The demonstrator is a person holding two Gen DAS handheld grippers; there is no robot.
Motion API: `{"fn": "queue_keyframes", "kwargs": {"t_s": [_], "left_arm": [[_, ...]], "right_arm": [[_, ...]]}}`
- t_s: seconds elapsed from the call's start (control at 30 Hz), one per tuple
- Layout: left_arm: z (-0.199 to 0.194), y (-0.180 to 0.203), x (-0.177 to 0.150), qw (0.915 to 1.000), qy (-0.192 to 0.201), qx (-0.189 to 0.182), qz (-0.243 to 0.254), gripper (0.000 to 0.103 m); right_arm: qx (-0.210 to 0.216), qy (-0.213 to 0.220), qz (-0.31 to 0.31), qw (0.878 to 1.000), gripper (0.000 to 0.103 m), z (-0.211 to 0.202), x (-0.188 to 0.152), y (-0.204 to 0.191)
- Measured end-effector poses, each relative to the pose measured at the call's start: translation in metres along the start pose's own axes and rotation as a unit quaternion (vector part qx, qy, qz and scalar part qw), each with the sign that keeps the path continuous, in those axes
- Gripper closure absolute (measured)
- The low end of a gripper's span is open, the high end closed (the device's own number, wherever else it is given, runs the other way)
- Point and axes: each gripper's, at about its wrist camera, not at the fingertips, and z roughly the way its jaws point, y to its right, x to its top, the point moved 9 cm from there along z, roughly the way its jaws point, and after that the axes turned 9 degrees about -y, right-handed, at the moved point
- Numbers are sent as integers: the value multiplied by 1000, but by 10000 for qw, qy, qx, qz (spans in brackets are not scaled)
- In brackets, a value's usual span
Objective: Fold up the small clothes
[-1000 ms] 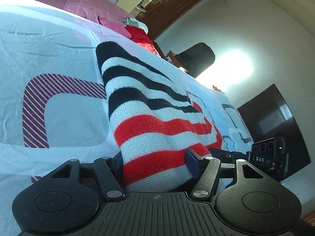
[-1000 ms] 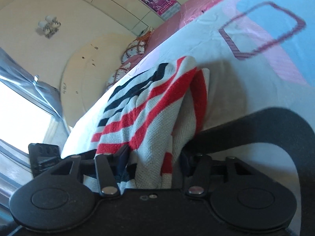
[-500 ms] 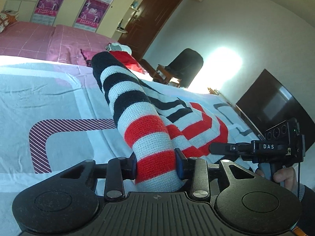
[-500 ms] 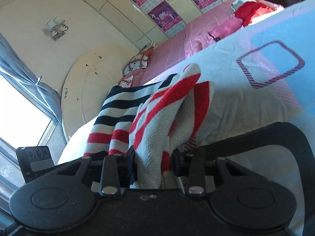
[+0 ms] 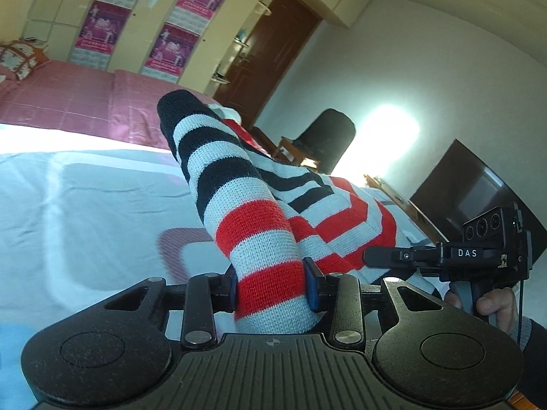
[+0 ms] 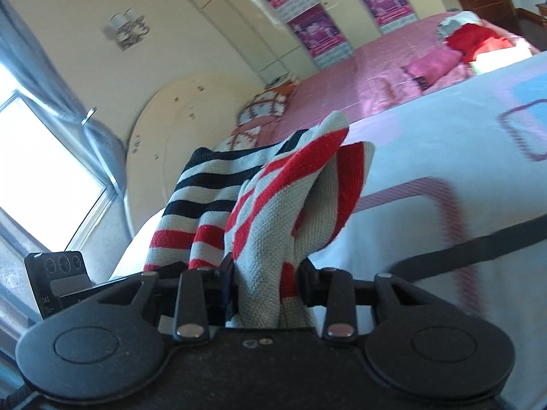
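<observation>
A small knitted sweater (image 5: 253, 218) with black, white and red stripes hangs between my two grippers above the bed. My left gripper (image 5: 271, 285) is shut on one bunched edge of it, blue pads pressing the red and white bands. In the right wrist view the same sweater (image 6: 273, 205) rises in folds from my right gripper (image 6: 266, 283), which is shut on its other edge. The right gripper (image 5: 376, 258) shows at the right of the left wrist view, held by a hand (image 5: 495, 304). The far end of the sweater still rests on the sheet.
The bed has a pale blue sheet (image 5: 85, 212) with purple striped shapes and a pink quilt (image 6: 359, 78) behind. Red and pink clothes (image 6: 471, 41) lie at the far corner. A dark chair (image 5: 324, 136), a black screen (image 5: 478, 188) and a brown door (image 5: 270, 48) stand beyond.
Both grippers have closed on the sweater's edges and risen, lifting its near end off the sheet. The views now look higher across the room.
</observation>
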Motion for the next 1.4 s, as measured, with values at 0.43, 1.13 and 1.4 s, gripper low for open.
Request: {"fn": "queue_keyframes", "kwargs": {"t_s": [0.43, 1.13, 1.4], "left_arm": [[-128, -165, -54, 9922, 104, 784, -960, 67], [-122, -211, -57, 9723, 518, 2184, -648, 39], [-106, -208, -81, 9632, -42, 2661, -387, 40]], "right_arm": [[895, -901, -15, 9919, 67, 168, -22, -113], [-422, -682, -1364, 9874, 66, 208, -7, -168], [-1173, -1182, -1575, 9734, 71, 241, -44, -147]]}}
